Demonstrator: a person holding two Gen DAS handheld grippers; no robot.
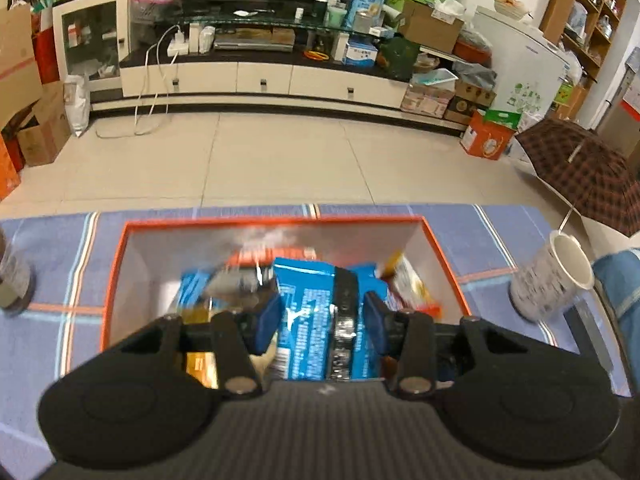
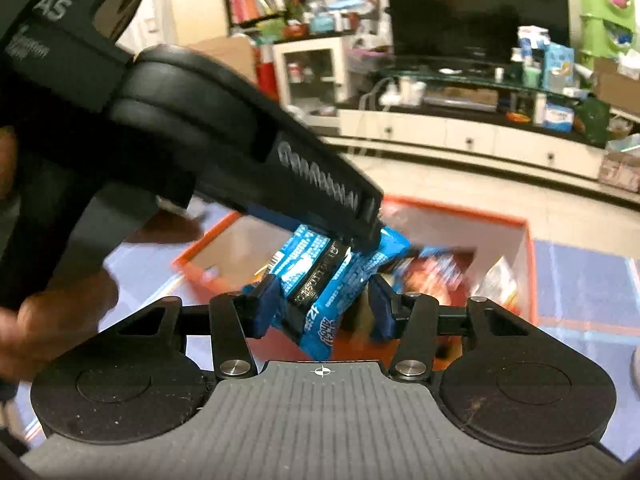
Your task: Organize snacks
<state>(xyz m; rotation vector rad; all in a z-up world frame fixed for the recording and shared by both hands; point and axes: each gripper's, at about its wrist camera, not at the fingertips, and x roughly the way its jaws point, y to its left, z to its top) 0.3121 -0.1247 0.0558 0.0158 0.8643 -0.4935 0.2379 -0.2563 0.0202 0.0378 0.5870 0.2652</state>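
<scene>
A blue snack packet (image 1: 308, 320) with a black seam hangs over an open box with an orange rim (image 1: 272, 222). In the left wrist view my left gripper (image 1: 322, 312) is shut on the packet, its blue pads (image 1: 266, 320) pressing both sides. The right wrist view shows my right gripper (image 2: 322, 308) shut on the near end of the same packet (image 2: 316, 280). There my left gripper (image 2: 368, 232) reaches in from the upper left and clamps the far end. Several other packets (image 1: 408, 280) lie inside the box (image 2: 460, 210), blurred.
The box sits on a blue checked cloth (image 1: 60, 260). On the cloth are a white cup (image 1: 552, 280) to the right of the box and a dark jar (image 1: 14, 280) to its left. A person's hand (image 2: 60, 308) holds the left gripper. An open umbrella (image 1: 580, 168) lies on the tiled floor.
</scene>
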